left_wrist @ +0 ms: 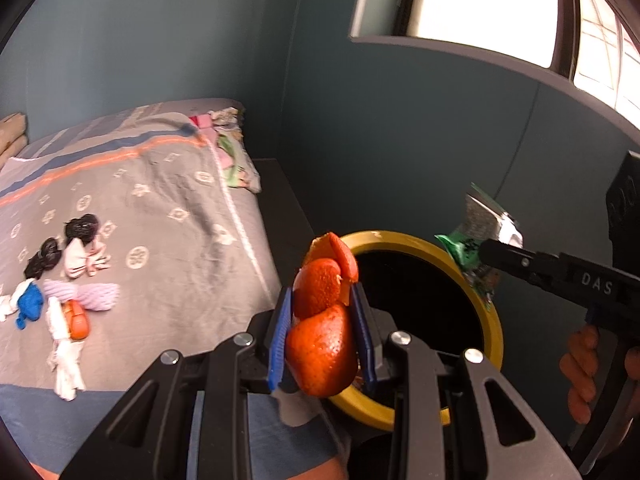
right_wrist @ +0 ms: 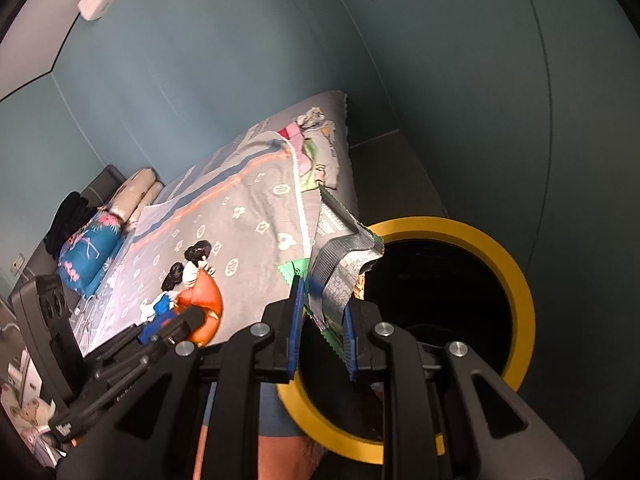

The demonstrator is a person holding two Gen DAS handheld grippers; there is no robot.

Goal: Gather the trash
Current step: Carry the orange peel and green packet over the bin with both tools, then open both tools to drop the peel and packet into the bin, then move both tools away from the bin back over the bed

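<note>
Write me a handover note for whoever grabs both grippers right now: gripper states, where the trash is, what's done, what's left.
Left gripper: shut on the orange peel, held at the near rim of the yellow-rimmed bin.
Right gripper: shut on the green and silver snack wrapper, held at the bin's rim.
Done: both pieces picked up and brought to the bin.
Left: open each gripper over the opening so both drop in. The bed beside the bin shows printed figures on the cover; I cannot tell if any loose trash is left there.

peel (left_wrist: pixel 324 320): orange, curled, clamped between left gripper (left_wrist: pixel 323 336) pads | wrapper (right_wrist: pixel 340 264): green-silver, crumpled, pinched in right gripper (right_wrist: pixel 322 336) | bin (right_wrist: pixel 520 280): yellow-rimmed, just ahead
</note>
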